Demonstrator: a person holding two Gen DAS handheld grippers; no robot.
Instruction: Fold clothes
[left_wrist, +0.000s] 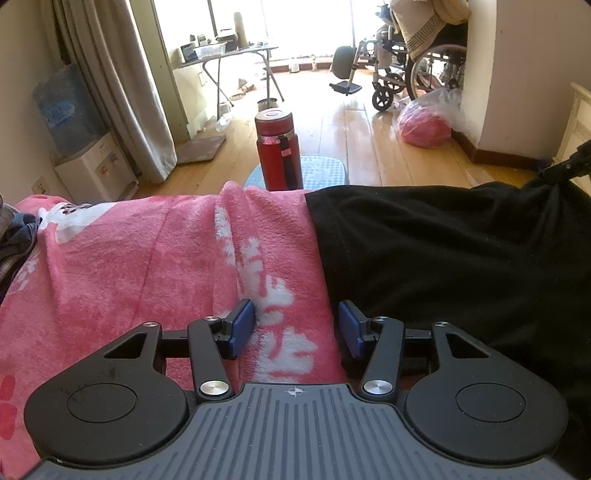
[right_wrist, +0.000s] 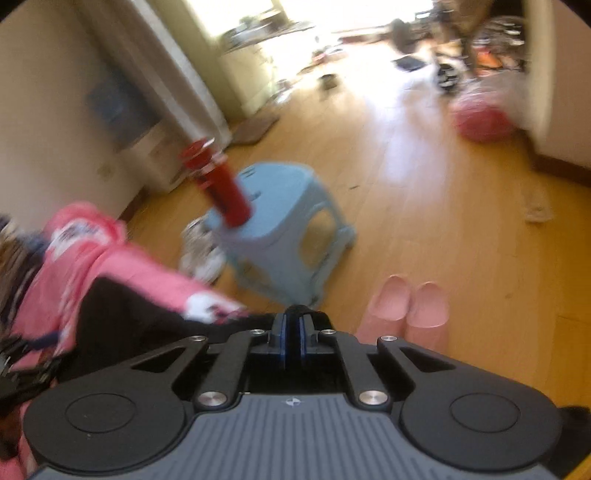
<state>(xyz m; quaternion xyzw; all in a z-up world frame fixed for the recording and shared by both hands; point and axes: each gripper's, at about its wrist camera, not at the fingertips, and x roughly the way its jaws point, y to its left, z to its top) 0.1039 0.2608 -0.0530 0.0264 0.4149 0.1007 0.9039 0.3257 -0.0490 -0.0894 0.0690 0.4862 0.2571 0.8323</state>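
While my left gripper (left_wrist: 296, 328) hovers spread over the pink blanket (left_wrist: 147, 258), gripping nothing | black garment (left_wrist: 443, 251) lies spread on blanket, just right of it | right gripper (right_wrist: 293, 332) pressed together, maybe pinching black cloth, too blurred to tell | no finished fold visible; stage unclear.

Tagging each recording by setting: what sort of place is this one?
Most likely a lived-in home. A pink blanket lies underneath, a wheelchair stands across the wooden floor, and pink slippers sit beside a blue stool.
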